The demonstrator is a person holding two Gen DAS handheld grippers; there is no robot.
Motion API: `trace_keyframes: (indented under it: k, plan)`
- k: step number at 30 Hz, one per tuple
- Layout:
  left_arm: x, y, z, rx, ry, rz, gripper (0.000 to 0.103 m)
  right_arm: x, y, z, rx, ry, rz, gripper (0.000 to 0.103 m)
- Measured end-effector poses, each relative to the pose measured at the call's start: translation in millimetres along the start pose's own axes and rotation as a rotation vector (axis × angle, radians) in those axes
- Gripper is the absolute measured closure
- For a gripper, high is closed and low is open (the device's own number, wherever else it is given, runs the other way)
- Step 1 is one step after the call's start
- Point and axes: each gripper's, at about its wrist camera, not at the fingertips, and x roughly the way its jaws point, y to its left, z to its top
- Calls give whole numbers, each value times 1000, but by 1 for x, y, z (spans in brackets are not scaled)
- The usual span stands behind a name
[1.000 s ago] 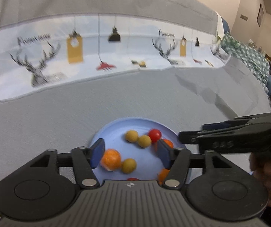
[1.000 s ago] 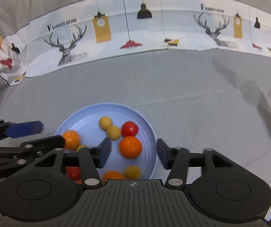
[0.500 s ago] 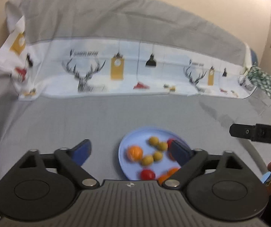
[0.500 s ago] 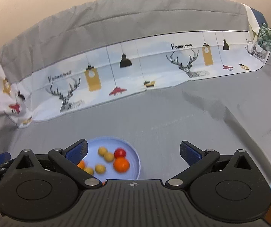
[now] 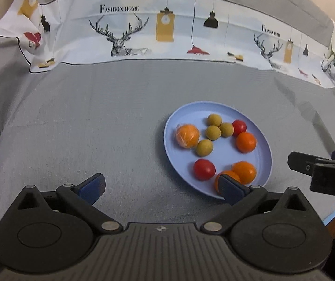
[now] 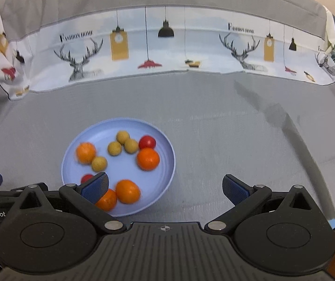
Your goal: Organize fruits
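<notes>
Fruits are all lying together on a light blue plate (image 5: 266,145), which is resting on the grey cloth (image 5: 97,117) of the desk. I am counting four oranges, among them one wrapped in clear film (image 5: 187,136) at the left of the plate, four small yellow-green round fruits (image 5: 213,132) in the middle, and two red tomatoes (image 5: 204,169).

The left tongs (image 5: 161,185) are hovering above the cloth just beside the plate, spread wide and carrying nothing; the right tip is overlapping the near rim in this view. The right tongs (image 6: 165,186) are also standing wide apart and empty, hanging over the near right edge of the plate.

In my judgement, the sorting seems finished, or a new pick is being prepared; no fruit is lying outside the plate. If more sorting is wanted, the next move is calling for lowering one pair of tongs over a single fruit and closing gently, because the round fruits are touching each other and could roll away.
</notes>
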Motion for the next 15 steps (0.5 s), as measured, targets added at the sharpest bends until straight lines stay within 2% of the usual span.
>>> trace_keyframes:
  k: [15]
  plan:
    - [4, 0, 1, -7, 26, -11, 1, 8, 7, -1, -15, 21, 9, 1]
